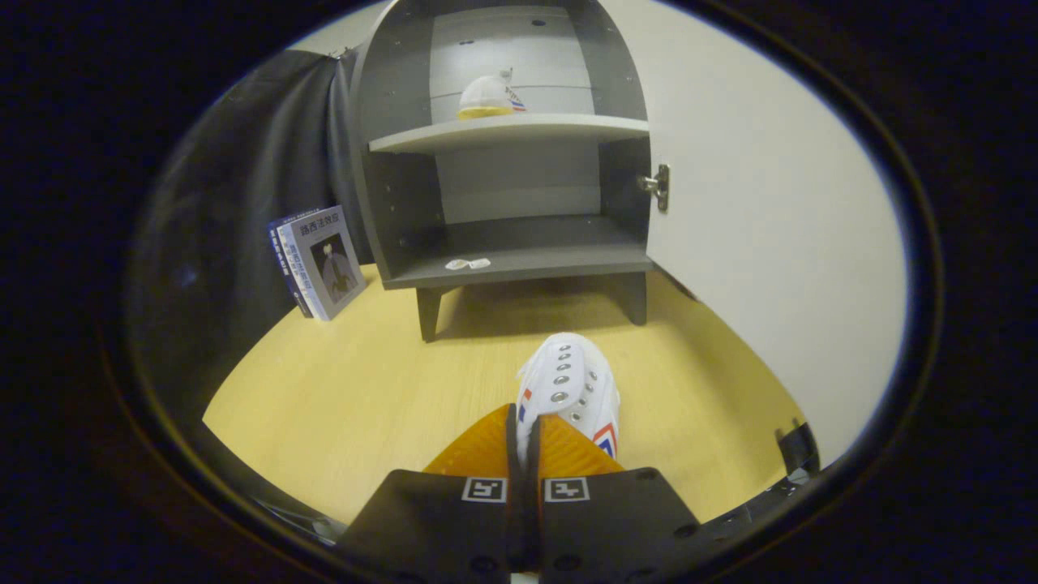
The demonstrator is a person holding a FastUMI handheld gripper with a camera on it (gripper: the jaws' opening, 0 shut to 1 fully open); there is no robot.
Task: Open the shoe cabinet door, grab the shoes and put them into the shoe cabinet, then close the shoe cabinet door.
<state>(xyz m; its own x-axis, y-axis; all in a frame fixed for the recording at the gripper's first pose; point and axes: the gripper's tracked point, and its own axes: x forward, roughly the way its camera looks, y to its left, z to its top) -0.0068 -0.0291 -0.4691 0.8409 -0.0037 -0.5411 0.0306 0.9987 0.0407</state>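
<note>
Between my fingers (527,438) I clench the shoe (572,389) by its edge, above the floor (340,389), before the open cabinet (503,130); such a thin pinch may slip; swinging could strike the door (770,243).

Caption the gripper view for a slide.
Claw shut on a white shoe, facing the open shoe cabinet where its mate sits on the upper shelf.

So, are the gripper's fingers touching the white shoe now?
Touching. In the gripper view both fingers are closed on the edge of the white shoe, whose white fabric shows in the thin slit between them, held above the wooden floor.
</note>
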